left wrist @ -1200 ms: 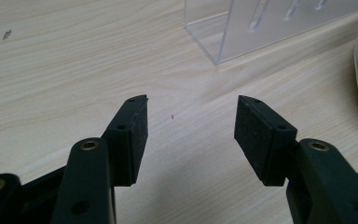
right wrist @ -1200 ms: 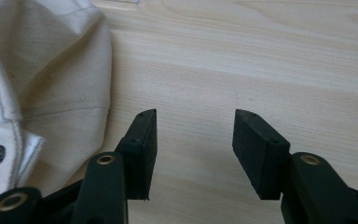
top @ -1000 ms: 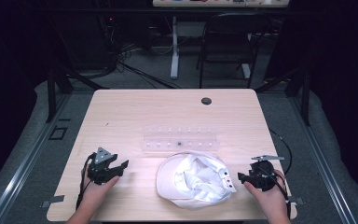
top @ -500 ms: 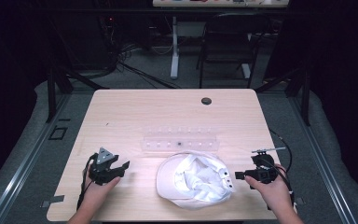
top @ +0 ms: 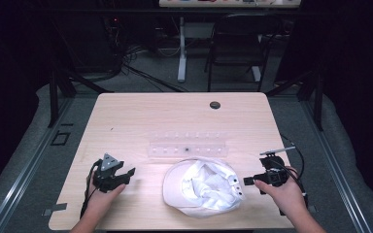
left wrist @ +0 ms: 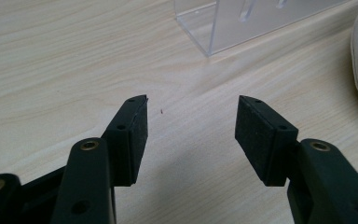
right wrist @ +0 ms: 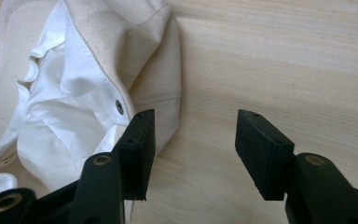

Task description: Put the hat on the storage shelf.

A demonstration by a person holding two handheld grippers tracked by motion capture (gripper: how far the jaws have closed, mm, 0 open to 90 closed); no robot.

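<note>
On the near left of the tabletop [top: 141, 116], the left hand-held gripper [top: 126, 174] sits low over the bare wood in the person's left hand [top: 102, 196], a grey three-cornered plate on its top. From its own camera the jaws stand wide apart with nothing between them, only pale wood grain and a tiny dark speck just past the left jaw. Farther along, past mid-table, lies a clear rack [top: 188, 148], a long see-through strip with a row of small holes; its near corner [left wrist: 223, 28] shows beyond the left gripper's jaws, apart from them. Just in front of the rack, near the front edge, rests a white cap [top: 201, 187], turned inside up so its crumpled lining and metal eyelets show. To the cap's right, the right hand-held gripper [top: 247, 180] is held in the person's right hand [top: 284, 191], pointing at the cap with its tips right at the cap's edge. Its own view shows the jaws wide open and holding nothing: one jaw overlaps the cap [right wrist: 98, 70] close to an eyelet, the other over bare wood. A small dark round spot [top: 215, 105] marks the far side of the table.
</note>
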